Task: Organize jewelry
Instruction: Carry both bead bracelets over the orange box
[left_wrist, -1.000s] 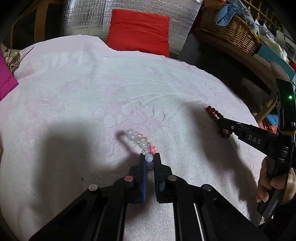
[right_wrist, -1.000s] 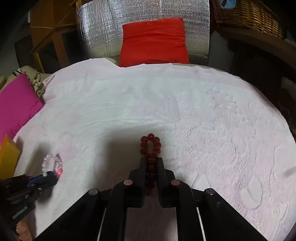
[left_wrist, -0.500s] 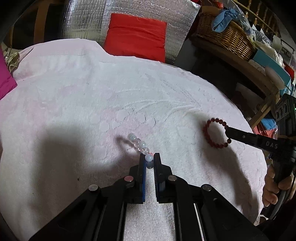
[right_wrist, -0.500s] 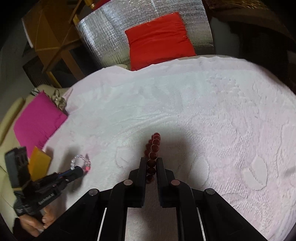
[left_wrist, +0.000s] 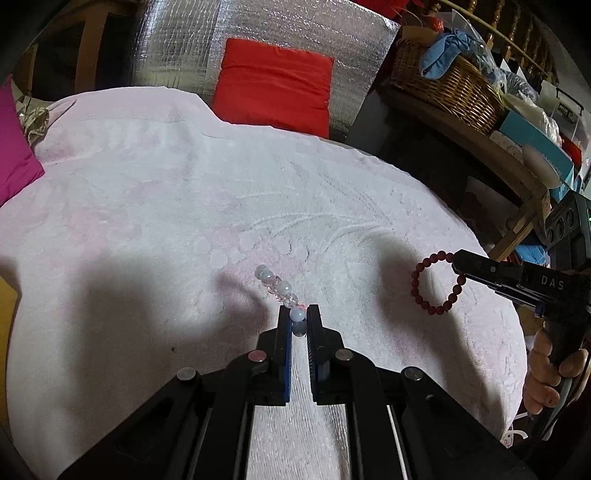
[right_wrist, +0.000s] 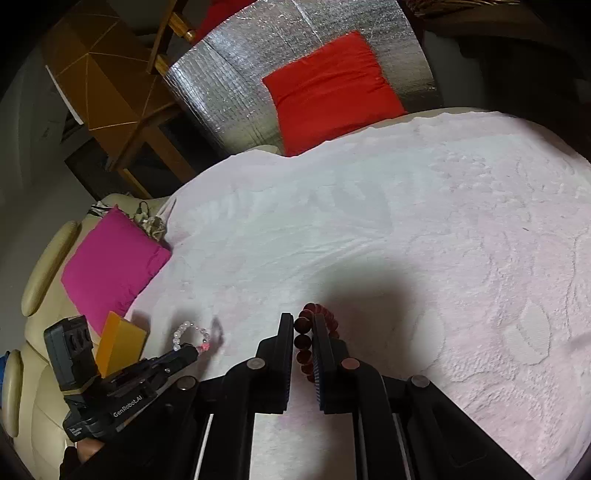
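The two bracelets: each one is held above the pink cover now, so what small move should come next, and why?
Probably carry both toward one storage spot. The left tool grips the clear bead bracelet and the right tool grips the red bead bracelet; both hang off the pink cover. No jewelry box shows.

My left wrist camera sits just behind the left gripper (left_wrist: 299, 326), angled down over the pink blanket (left_wrist: 184, 221) toward the red cushion (left_wrist: 275, 85) at 12 o'clock; the right gripper (left_wrist: 460, 264) enters at 3 o'clock. My right wrist camera looks down likewise (tilted), red cushion (right_wrist: 328, 88) at 12 o'clock, the left gripper (right_wrist: 190, 350) at 8 o'clock. Both share the blanket.
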